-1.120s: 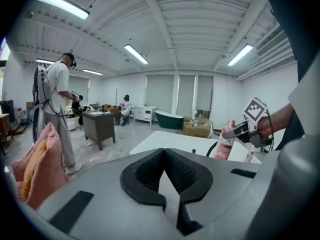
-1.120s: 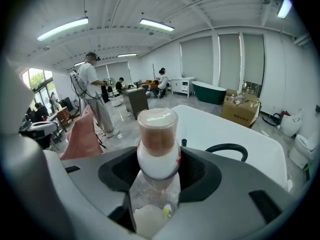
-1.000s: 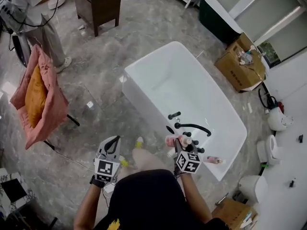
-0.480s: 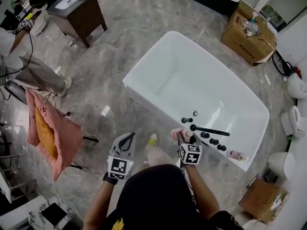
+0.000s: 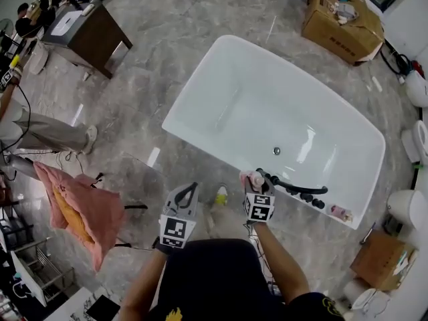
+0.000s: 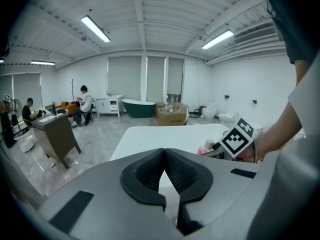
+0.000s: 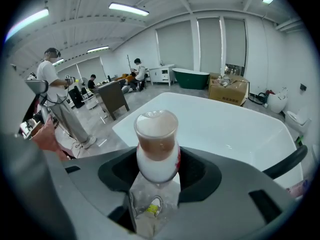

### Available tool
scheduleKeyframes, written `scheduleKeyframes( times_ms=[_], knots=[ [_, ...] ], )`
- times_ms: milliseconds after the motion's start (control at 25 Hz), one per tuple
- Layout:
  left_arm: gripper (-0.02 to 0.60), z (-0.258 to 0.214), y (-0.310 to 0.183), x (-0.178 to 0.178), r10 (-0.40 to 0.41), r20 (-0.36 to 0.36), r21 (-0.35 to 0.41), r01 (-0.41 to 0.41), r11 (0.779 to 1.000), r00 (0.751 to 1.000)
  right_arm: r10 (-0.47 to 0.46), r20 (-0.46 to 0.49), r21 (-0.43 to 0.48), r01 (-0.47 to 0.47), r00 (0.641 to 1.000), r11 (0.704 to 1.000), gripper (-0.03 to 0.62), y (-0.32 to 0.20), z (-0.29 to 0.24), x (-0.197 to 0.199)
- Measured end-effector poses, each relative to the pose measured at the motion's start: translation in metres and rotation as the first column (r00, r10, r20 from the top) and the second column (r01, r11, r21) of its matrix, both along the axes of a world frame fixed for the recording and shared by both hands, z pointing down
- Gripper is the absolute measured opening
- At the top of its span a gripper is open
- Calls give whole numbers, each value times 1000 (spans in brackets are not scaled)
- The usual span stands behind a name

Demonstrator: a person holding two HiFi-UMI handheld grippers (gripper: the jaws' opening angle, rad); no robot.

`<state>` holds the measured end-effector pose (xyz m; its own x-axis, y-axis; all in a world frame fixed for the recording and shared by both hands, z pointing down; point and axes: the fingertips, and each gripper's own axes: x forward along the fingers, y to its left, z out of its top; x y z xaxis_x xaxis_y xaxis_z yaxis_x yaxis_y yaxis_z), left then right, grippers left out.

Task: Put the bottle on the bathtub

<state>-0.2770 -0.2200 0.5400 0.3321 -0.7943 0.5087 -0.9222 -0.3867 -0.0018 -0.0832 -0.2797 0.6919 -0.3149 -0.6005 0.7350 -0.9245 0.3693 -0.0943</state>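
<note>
My right gripper (image 7: pixel 157 171) clamps a white bottle (image 7: pixel 156 139) upright, the bathtub (image 7: pixel 235 129) just ahead. My left gripper (image 6: pixel 164 154) is closed, empty.

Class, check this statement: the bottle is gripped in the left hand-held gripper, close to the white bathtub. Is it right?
Not quite. The bottle is gripped in the right hand-held gripper, not the left, as the right gripper view shows. It is indeed close to the white bathtub.

Left tool (image 5: pixel 189 189): jaws closed at tips, empty. Right tool (image 5: pixel 257 179): jaws clamped on bottle (image 7: pixel 157 144). Both forearms extended forward.
</note>
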Motion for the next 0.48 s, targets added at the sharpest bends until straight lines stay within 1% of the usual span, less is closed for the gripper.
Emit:
scheduleKeyframes(
  times_ms=[200,360,480],
  knots=[
    [17,23,-28,6,72,-26,-19,-73,997,997,47,-44,-30,-48,998,998,216,-21,26,-3],
    [17,43,-52,-6,117,-51,-5,-117,993,992,74,-72,-22,-76,995,997,216,-28,38,-13],
    [17,62,-73,-16,145,-64,-17,-146,989,987,102,-80,-7,-103,992,995,216,-36,47,-24]
  ],
)
